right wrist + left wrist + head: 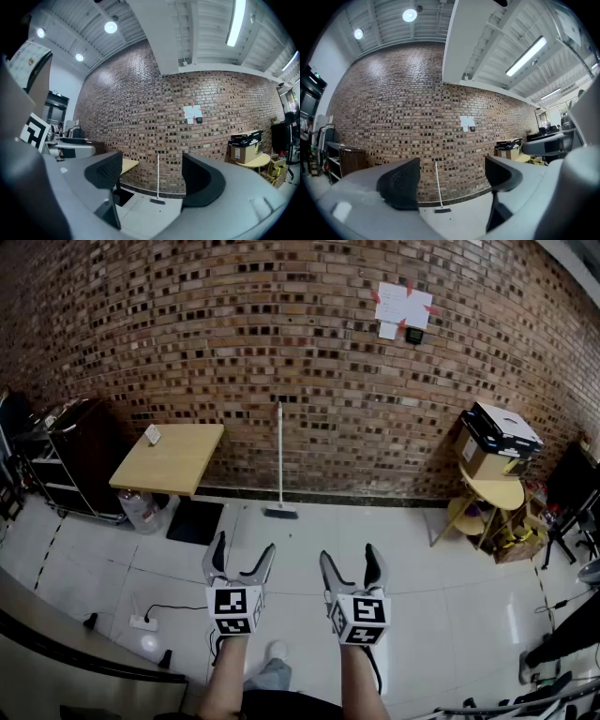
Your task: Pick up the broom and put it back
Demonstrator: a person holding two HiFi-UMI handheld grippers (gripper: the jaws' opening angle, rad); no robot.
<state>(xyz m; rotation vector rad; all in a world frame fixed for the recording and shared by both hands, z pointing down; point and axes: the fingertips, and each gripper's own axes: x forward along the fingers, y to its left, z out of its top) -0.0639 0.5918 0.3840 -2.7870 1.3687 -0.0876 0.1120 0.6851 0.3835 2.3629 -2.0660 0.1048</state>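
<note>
Both tongs stood wide open and empty as I held them out level above the white floor tiles (309,610). The left gripper (244,545) and the right gripper (349,554) sat side by side, near each other but apart, and neither had anything between its pads.

The broom (279,465) stood upright against the brick wall (216,343), well ahead of both grippers. Its head rested on the floor at the foot of the wall and its pale handle ran straight up the bricks. In the left gripper view and the right gripper view alike, it showed far off in the gap between the spread jaws, touched by neither.

In the head view, a wooden table (173,457) stood by the wall to the broom's left, with a black panel (195,519) lying on the tiles beside it. White papers (403,306) were fixed to the bricks up and to the right of the broom. Further right, a cardboard box (486,456) sat on a small round table (502,491). A power strip (142,622) lay on the floor near my left arm.
</note>
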